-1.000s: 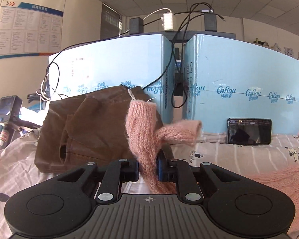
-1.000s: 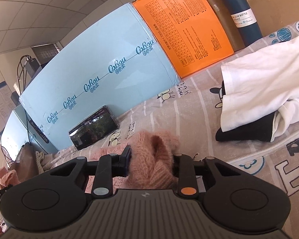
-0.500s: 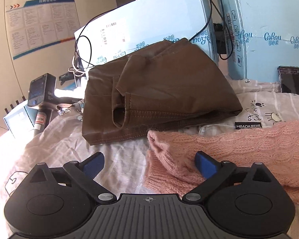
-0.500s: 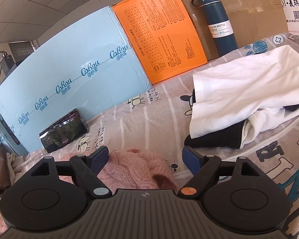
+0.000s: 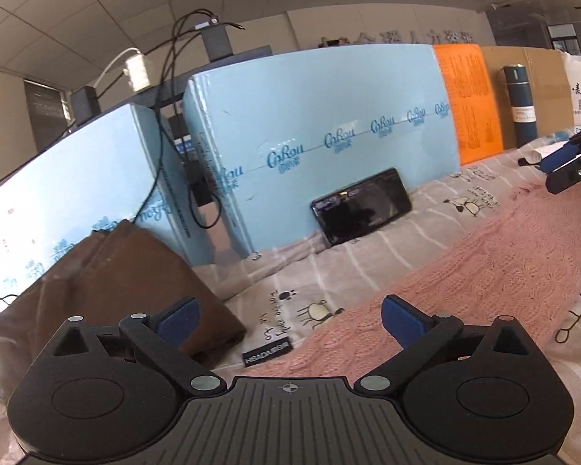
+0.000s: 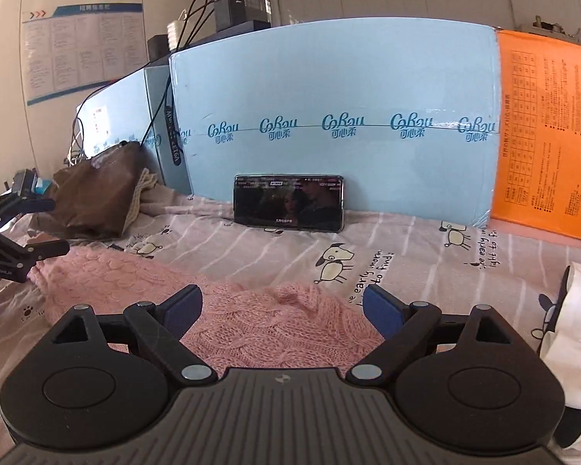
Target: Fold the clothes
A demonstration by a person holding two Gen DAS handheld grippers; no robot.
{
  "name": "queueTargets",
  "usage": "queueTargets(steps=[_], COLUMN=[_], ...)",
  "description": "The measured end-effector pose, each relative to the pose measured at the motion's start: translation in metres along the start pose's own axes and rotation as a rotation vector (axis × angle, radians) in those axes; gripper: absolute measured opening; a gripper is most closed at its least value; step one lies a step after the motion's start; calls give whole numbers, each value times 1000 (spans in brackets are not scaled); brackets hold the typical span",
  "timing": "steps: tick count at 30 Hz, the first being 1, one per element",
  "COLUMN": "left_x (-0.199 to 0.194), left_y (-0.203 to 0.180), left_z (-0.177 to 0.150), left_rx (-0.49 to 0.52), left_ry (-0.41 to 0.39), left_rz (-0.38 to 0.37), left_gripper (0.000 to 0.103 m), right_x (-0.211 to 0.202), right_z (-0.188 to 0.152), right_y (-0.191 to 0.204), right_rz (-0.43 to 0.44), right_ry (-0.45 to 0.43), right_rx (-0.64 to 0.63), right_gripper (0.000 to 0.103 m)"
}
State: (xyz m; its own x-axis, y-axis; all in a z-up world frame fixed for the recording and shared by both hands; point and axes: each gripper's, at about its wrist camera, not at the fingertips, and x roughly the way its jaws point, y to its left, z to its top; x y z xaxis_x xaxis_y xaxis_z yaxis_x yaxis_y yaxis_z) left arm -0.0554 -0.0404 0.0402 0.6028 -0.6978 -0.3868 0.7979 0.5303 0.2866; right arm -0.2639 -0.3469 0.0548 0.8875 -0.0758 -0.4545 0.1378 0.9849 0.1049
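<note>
Both grippers are now hanging with jaws spread and empty: the left gripper [image 5: 288, 319] and right gripper [image 6: 282, 306] were pinching the pink sweater [image 6: 251, 310] a second ago and have let it go. It is lying stretched across the printed bedsheet [image 6: 406, 255], suggesting one fold is laid and the next grasp is pending.

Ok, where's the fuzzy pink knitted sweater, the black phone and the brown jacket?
Fuzzy pink knitted sweater [image 6: 275, 325]: right wrist view, cable-knit middle between the open fingers.
Black phone [image 6: 288, 208]: right wrist view, centre of its lit screen.
Brown jacket [image 5: 108, 283]: left wrist view, its folded front face.
</note>
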Motion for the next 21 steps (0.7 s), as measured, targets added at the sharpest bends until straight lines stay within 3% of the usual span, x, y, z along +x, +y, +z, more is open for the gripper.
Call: queueTargets(steps=[5, 9, 10, 12, 13, 14, 17, 21], left_x=[42, 47, 45, 40, 37, 35, 26, 2], left_y=[0, -12, -12, -14, -13, -13, -13, -17], left_z=[-5, -19, -19, -19, -17, -17, -15, -12], left_rx=[-100, -100, -92, -78, -78, -75, -60, -41], left_ry=[128, 136, 122, 94, 78, 67, 21, -55], left_rz=[-206, -260, -267, -280, -279, -269, -262, -251], left_gripper=[100, 93, 86, 58, 37, 25, 10, 4], right_x=[27, 36, 35, 32, 31, 28, 18, -7], right_z=[-1, -10, -11, -13, -14, -14, -14, -15], right_y=[1, -5, -5, -4, -3, -2, 1, 9], right_rz=[-12, 17, 23, 27, 30, 32, 33, 42], right_ry=[77, 96, 89, 71, 62, 52, 22, -31], right_rx=[-52, -38, -41, -51, -56, -63, -85, -99], right_gripper=[90, 84, 79, 58, 52, 41, 24, 19])
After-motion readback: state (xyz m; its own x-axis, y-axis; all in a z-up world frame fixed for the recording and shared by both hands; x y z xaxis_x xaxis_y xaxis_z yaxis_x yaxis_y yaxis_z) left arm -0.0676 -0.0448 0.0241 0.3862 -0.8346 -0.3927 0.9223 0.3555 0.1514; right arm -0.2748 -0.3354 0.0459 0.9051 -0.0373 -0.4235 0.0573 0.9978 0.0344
